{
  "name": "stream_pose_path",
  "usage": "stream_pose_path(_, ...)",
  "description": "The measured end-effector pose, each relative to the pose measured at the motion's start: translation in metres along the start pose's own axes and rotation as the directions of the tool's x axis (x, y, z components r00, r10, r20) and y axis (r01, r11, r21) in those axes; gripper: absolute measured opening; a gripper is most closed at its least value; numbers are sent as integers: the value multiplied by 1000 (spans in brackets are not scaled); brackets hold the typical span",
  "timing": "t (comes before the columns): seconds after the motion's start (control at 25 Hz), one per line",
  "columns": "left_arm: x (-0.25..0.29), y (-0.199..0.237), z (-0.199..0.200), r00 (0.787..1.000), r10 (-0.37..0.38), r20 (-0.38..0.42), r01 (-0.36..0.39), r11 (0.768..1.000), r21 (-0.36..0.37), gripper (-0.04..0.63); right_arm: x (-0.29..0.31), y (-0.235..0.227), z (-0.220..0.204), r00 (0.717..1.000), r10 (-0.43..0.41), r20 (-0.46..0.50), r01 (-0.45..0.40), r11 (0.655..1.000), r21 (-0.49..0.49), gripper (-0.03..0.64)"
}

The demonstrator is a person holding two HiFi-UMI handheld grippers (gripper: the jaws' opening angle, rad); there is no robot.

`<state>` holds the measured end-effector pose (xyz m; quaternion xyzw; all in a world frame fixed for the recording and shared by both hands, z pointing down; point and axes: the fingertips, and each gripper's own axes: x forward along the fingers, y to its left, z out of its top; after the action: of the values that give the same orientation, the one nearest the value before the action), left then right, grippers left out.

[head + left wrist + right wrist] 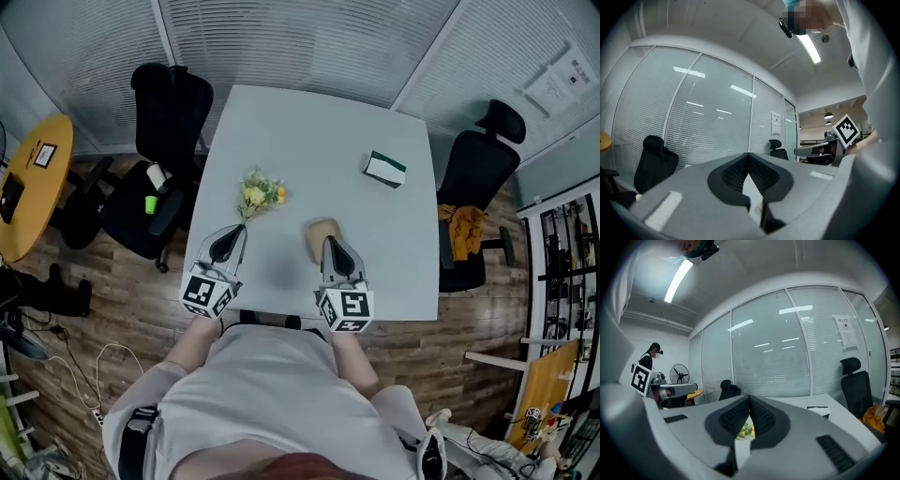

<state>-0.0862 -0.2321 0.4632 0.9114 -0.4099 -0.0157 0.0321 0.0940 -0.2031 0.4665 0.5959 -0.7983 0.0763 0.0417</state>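
Left gripper (238, 231) pressed together beside flowers (260, 193), right gripper (329, 242) likewise — by tan object (316, 232)

The table (309, 122) is pale grey. The flowers (260, 193) near its middle are yellow with green leaves. The box (385, 169) at 2 o'clock is dark green and white. The left gripper (243, 228) and right gripper (329, 240) are grey with black pads. Their cubes are white with black squares. The lump (316, 232) under the right one is tan.
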Motion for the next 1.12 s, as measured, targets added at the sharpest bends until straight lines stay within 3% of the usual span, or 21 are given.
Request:
stream_pose_path(0.64,-1,-13,-71,988,-32,-148,22,997,-69,11,-3,-6,-73,987,-11,-160,16,999,30,8)
stream_pose_path(1.12,-10,-18,-95,982,-26,-188,13,997,-70,11,-5,-1,-97,974,6,-226,4,999,43,8)
